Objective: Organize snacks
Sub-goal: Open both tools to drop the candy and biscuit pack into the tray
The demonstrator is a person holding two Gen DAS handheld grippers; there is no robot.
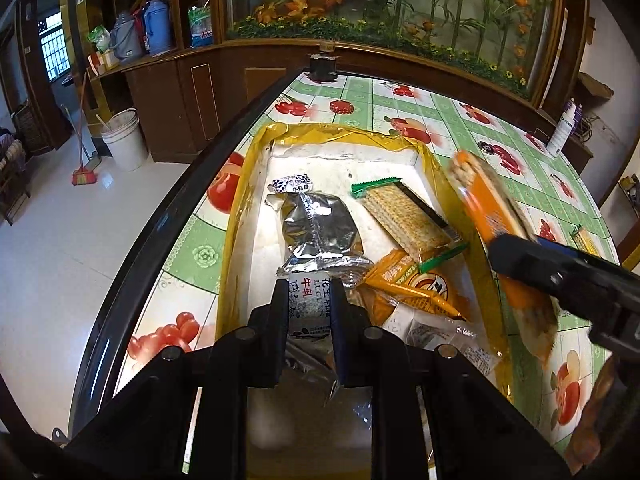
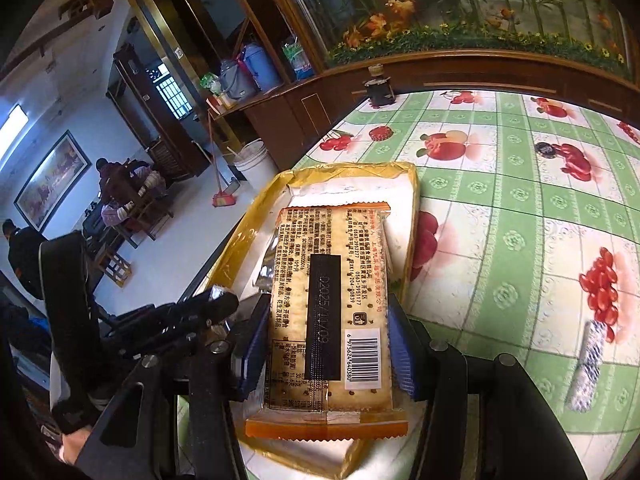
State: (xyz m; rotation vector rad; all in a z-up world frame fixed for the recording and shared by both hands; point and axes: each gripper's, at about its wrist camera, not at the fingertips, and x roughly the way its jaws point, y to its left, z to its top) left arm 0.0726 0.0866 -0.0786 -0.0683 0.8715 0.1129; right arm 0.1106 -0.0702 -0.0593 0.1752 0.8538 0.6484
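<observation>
A white box with a yellow taped rim [image 1: 320,130] lies on the fruit-print tablecloth. In it are a silver packet [image 1: 320,228], a green-edged cracker pack [image 1: 404,216], orange snack packs [image 1: 408,284] and a clear-wrapped item [image 1: 440,332]. Low over the box's near end, my left gripper [image 1: 309,292] is shut on a small white nougat packet [image 1: 308,304] with red characters. My right gripper [image 2: 328,308] is shut on an orange-edged cracker pack [image 2: 328,304], label side up, above the box rim [image 2: 352,170]. The left wrist view shows this pack [image 1: 492,204] tilted over the box's right wall.
The table's dark left edge [image 1: 180,220] runs close beside the box. A dark jar [image 1: 323,66] stands at the far end and a white bottle [image 1: 562,132] at the far right. A small patterned packet [image 2: 588,364] lies on the cloth to the right. People sit across the room [image 2: 132,196].
</observation>
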